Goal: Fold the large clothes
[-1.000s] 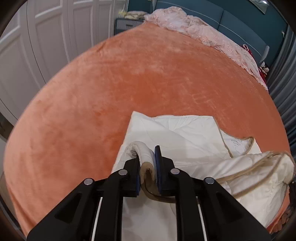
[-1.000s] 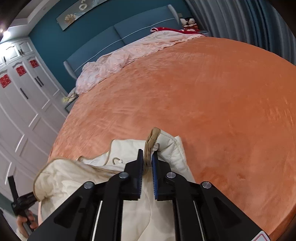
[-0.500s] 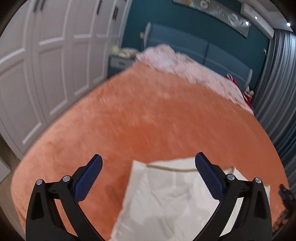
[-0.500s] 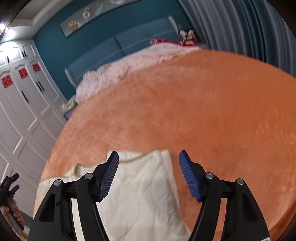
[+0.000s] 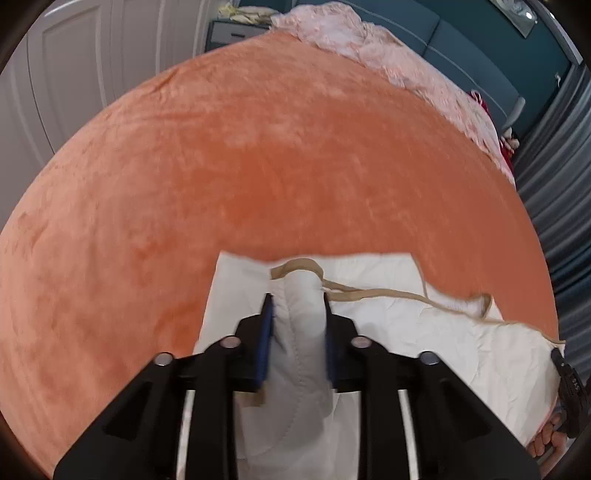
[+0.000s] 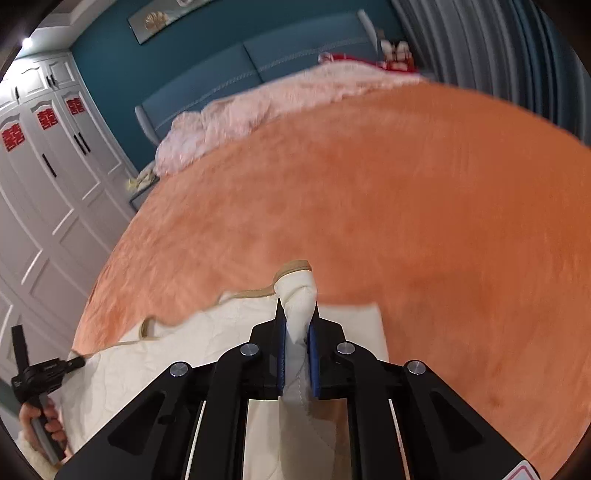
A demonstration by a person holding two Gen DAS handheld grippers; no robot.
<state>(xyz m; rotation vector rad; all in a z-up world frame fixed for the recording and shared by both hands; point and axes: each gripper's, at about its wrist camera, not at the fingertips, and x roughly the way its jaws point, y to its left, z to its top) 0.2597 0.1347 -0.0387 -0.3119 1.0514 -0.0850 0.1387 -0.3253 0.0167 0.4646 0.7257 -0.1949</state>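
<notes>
Both tongs — left [image 5: 297, 314], right [image 6: 297, 325] — spread half a second ago, now pinching the cream garment [image 5: 461, 347] edge again at lower centre — next fold starting on the bed [image 5: 258, 166]

The place was a home bedroom. A wide bed [image 6: 424, 206] under an orange plush blanket [image 5: 258, 166] filled the room, with a padded blue headboard [image 6: 288, 55] against a teal wall, white panelled wardrobes [image 6: 44, 177] bearing red paper cutouts [image 6: 46, 119], a nightstand [image 5: 229, 33], and grey curtains [image 6: 491, 48].
</notes>
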